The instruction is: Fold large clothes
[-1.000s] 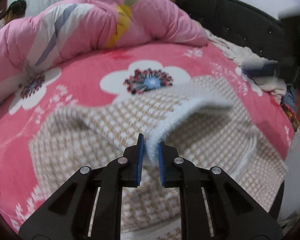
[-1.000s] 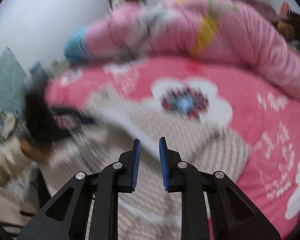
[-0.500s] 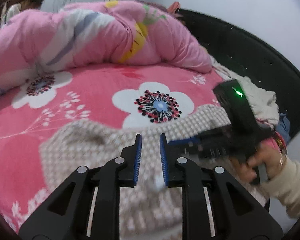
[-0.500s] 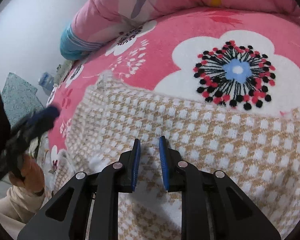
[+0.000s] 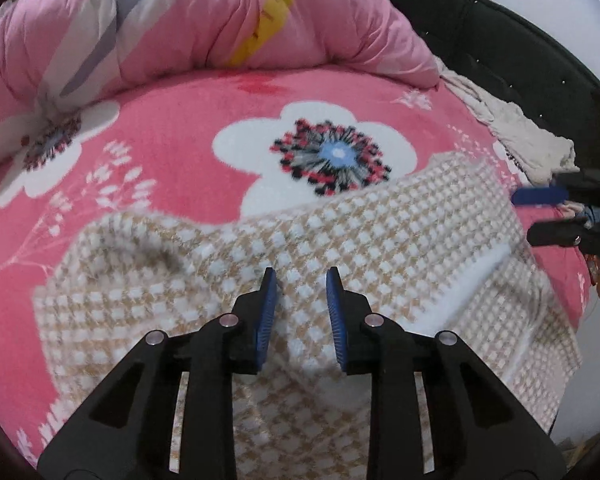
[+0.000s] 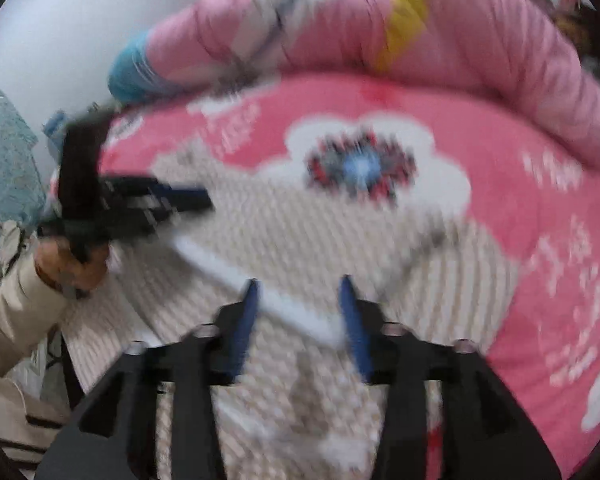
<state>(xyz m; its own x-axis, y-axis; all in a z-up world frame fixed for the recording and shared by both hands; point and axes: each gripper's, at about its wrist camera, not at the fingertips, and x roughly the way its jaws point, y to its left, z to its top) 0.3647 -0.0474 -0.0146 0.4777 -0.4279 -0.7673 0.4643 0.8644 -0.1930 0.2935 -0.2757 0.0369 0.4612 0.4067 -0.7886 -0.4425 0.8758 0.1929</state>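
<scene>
Over the checked garment [image 5: 380, 232] on the bed [image 5: 172, 152]: left gripper [image 5: 300, 304] narrowly parted, empty; right gripper [image 6: 300, 312] opening, white edge between jaws. Could slip, undoing the fold.

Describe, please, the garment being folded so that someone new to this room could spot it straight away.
Start at the bed's pink floral blanket with big white flowers. The checked garment lies spread flat on the blanket's near part, just below the blue-centred flower. Its beige-and-white checks and white band set it apart from the puffy pink quilt behind and the plain white cloth by the dark headboard.
</scene>
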